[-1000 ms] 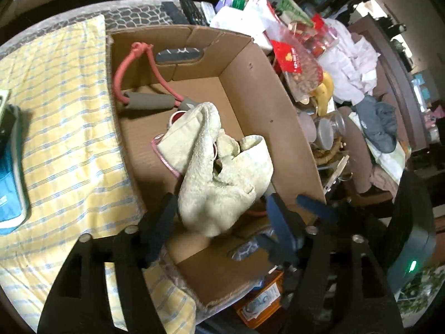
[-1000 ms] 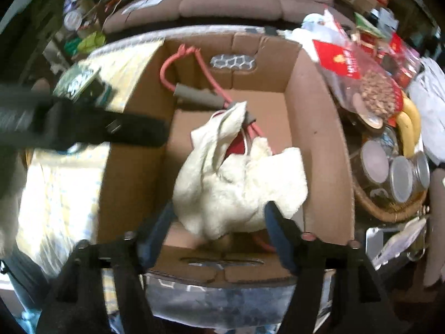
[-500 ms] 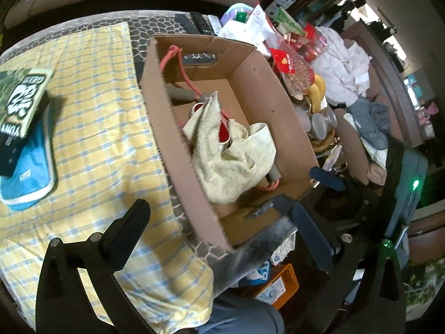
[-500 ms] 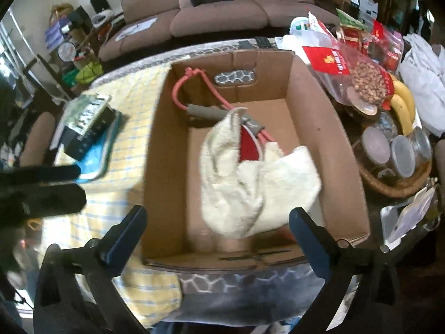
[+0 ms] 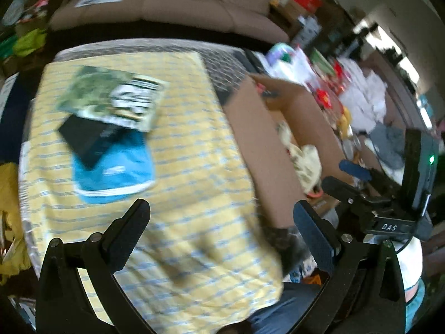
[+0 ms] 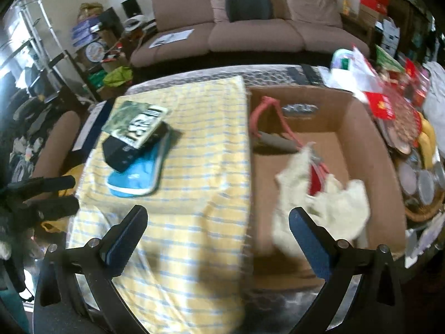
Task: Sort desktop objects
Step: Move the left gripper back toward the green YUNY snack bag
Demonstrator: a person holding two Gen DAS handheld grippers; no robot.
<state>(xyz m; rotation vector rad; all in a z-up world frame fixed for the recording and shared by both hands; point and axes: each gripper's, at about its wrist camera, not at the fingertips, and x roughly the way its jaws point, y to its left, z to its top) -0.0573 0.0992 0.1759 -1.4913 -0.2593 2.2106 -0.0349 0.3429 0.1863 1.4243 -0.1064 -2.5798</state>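
A cardboard box (image 6: 361, 128) on the table's right side holds a cream towel (image 6: 333, 203) lying over a red item, plus a red resistance band with grey handles (image 6: 275, 136). The same box (image 5: 267, 161) shows at the right of the left wrist view, the towel (image 5: 306, 158) inside. On the yellow striped cloth (image 6: 194, 167) lies a stack: a green book (image 6: 136, 122) on a black box (image 6: 125, 150) on a blue pouch (image 6: 139, 175). That stack (image 5: 111, 128) also appears in the left wrist view. My left gripper (image 5: 222, 217) and right gripper (image 6: 218, 220) both hang open and empty above the cloth.
A basket with jars (image 6: 422, 183), bananas (image 6: 427, 142) and snack bags (image 6: 389, 108) crowd the table right of the box. A brown sofa (image 6: 250, 30) stands behind the table. Shelves and clutter (image 6: 91, 44) fill the left. A person's blue trousers (image 5: 283, 303) show below the table edge.
Both grippers let go of the cream towel, which now rests in the box, opened wide, and drew back and leftward, so the striped cloth and the stack have come into view.
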